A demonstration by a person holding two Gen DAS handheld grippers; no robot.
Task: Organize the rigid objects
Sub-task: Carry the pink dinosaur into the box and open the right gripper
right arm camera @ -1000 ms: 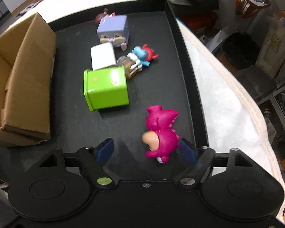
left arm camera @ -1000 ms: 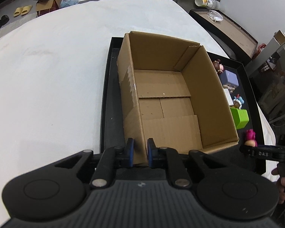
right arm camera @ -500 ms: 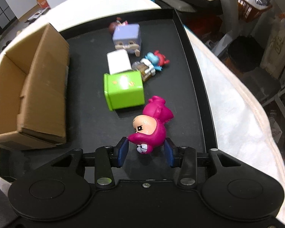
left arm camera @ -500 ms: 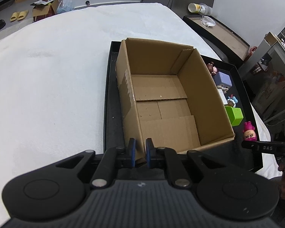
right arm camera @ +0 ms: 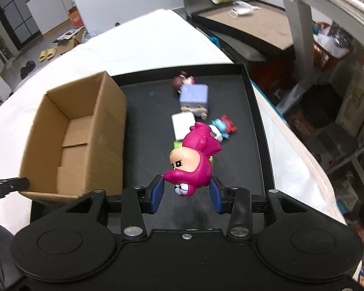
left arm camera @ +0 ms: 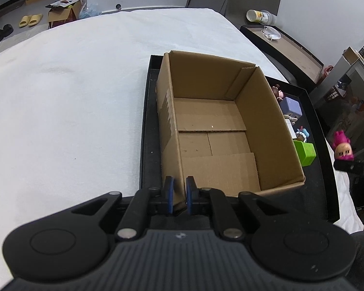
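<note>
left hand-held gripper (left arm camera: 179,195): blue pads pinched onto the near corner wall of the cardboard box (left arm camera: 220,131), matte black ribbed body below.
right hand-held gripper (right arm camera: 186,195): blue pads clamped on the pink figurine (right arm camera: 193,156), holding it up above the tray.
pink figurine: glossy moulded plastic, rounded pink hood with a peach face, tilted head-down toward the camera; in the left view it shows off to the right of the tray edge.
cardboard box: brown corrugated, rectangular, top open, folded flaps flat on its floor, nothing inside; stands on the left part of the tray.
black tray (right arm camera: 143,131): shallow, matte, raised rim, lying on a white textured cloth (left arm camera: 68,101).
loose toys on tray, right of box: green cube (left arm camera: 305,152) with smooth faces, white block (right arm camera: 183,125), blue-and-red figure (right arm camera: 224,127), lavender cube-headed figure (right arm camera: 194,95), brown-haired figure (right arm camera: 182,82) farthest, touching the lavender one.
</note>
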